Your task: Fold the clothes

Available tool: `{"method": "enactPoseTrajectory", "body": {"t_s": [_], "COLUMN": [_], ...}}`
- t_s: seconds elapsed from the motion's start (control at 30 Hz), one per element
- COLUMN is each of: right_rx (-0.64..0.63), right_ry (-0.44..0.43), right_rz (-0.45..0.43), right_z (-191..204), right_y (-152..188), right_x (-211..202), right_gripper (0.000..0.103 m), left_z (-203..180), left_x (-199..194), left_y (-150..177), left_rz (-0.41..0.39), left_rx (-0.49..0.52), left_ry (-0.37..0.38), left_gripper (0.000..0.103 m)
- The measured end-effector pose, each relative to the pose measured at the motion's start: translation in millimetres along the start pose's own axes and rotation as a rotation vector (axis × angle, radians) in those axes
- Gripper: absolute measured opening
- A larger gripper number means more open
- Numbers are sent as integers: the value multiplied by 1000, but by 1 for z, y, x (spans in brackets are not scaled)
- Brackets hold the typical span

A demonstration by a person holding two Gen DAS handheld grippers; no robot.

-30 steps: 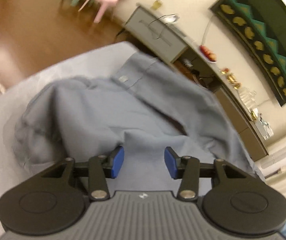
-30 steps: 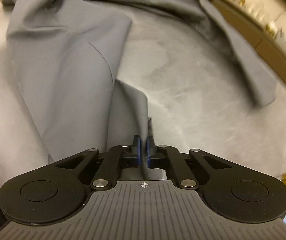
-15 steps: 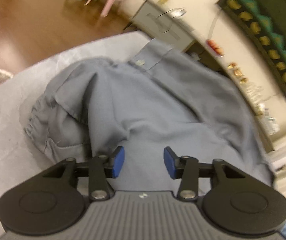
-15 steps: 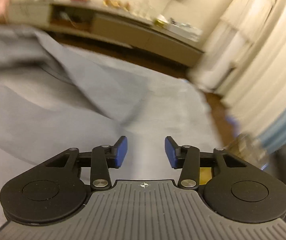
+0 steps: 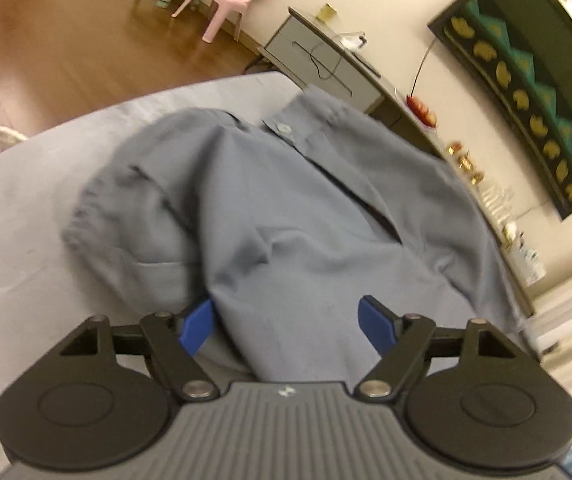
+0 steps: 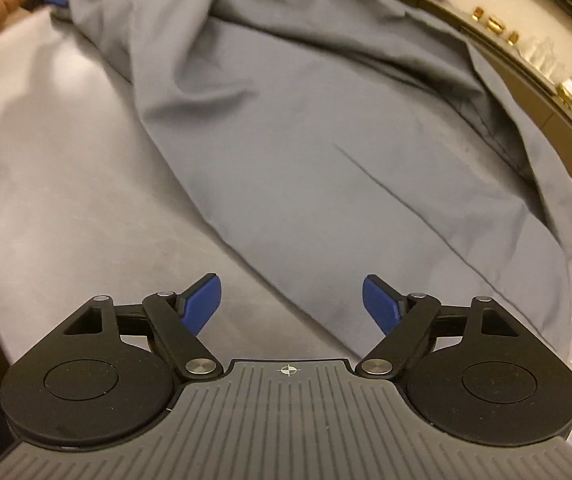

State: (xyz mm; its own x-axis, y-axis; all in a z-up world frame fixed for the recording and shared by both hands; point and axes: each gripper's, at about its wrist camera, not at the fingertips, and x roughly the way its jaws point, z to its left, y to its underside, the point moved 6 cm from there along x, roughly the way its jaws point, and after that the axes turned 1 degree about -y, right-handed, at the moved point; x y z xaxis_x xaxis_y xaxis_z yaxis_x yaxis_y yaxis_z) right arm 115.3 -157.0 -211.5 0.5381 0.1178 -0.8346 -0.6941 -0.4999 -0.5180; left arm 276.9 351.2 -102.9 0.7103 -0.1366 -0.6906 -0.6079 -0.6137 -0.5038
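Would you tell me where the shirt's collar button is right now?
In the left wrist view the collar button sits at the far end of the grey shirt, near the table's far edge, below the grey cabinet.

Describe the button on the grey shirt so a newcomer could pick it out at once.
Start in the left wrist view at the grey table, where the grey shirt lies rumpled. Follow it to its far end, toward the low cabinet. The button sits on the flat collar band there, small, round and pale, the only one in view.
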Motion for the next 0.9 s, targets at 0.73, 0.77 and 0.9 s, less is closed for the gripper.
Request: {"method": "enactPoseTrajectory", "body": {"t_s": [0.73, 0.77, 0.9], "right_rx": [195, 166, 32], "right_ry": [-4, -52, -228], "right_rz": [-182, -193, -227], "right_z": [-19, -1, 81], "right_y": [-48, -61, -115], "right_x": [-37, -34, -7], "right_gripper": [51, 51, 57], "left_z": [74, 65, 33], "left_x": [-94, -86, -51], "left_y": [-1, -8, -34], "left_rz": [-210, -184, -78], "left_rx": [-205, -172, -52], "left_ry": [125, 75, -102], "left_gripper": [100, 101, 93]}}
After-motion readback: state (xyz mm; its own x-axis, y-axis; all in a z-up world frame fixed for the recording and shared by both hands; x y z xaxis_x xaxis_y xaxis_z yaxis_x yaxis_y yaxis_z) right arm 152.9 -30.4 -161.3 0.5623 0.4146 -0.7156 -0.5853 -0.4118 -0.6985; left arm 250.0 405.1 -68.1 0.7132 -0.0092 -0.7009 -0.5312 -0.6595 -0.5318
